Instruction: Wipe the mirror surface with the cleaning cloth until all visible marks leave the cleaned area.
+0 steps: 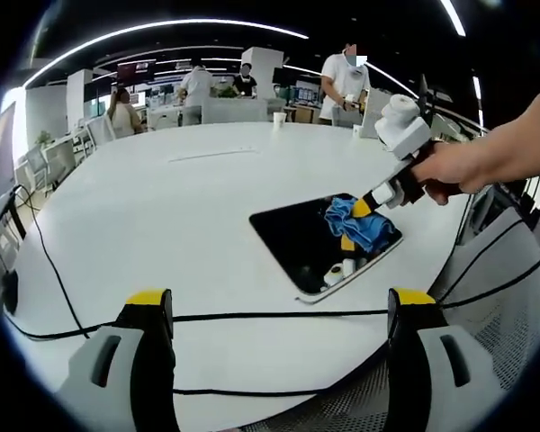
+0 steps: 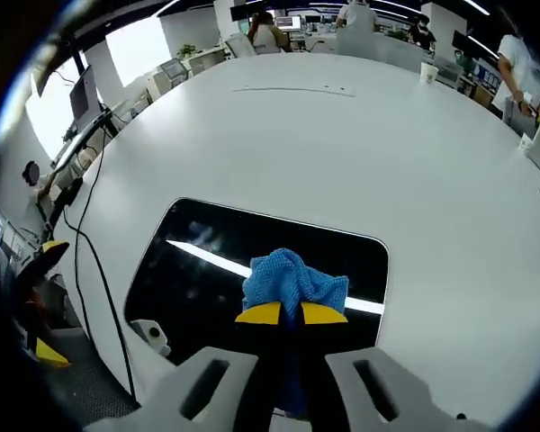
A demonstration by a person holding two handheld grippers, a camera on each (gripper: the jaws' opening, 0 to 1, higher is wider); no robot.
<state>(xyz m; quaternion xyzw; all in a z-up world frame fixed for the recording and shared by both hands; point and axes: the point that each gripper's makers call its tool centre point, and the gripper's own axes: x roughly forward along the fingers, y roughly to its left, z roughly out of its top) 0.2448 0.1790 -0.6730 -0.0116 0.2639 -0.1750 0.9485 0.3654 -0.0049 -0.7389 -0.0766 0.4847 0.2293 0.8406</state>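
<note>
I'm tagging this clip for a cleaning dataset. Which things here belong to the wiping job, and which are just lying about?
Job:
- mirror
- blue cleaning cloth
- right gripper, shut on the cloth
- left gripper, open, held off the mirror

Lying about:
- black cables
- paper cup
- white table

The right gripper (image 2: pixel 292 313) hides the cloth's (image 2: pixel 292 281) lower part; marks on the mirror (image 2: pixel 207 270) around it are perhaps too faint to tell.

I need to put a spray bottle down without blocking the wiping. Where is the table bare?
The white table is bare beyond the mirror, out to the paper cup at its far edge. It is crowded on the mirror, where the right gripper presses the blue cloth, and at the near edge, crossed by black cables.
</note>
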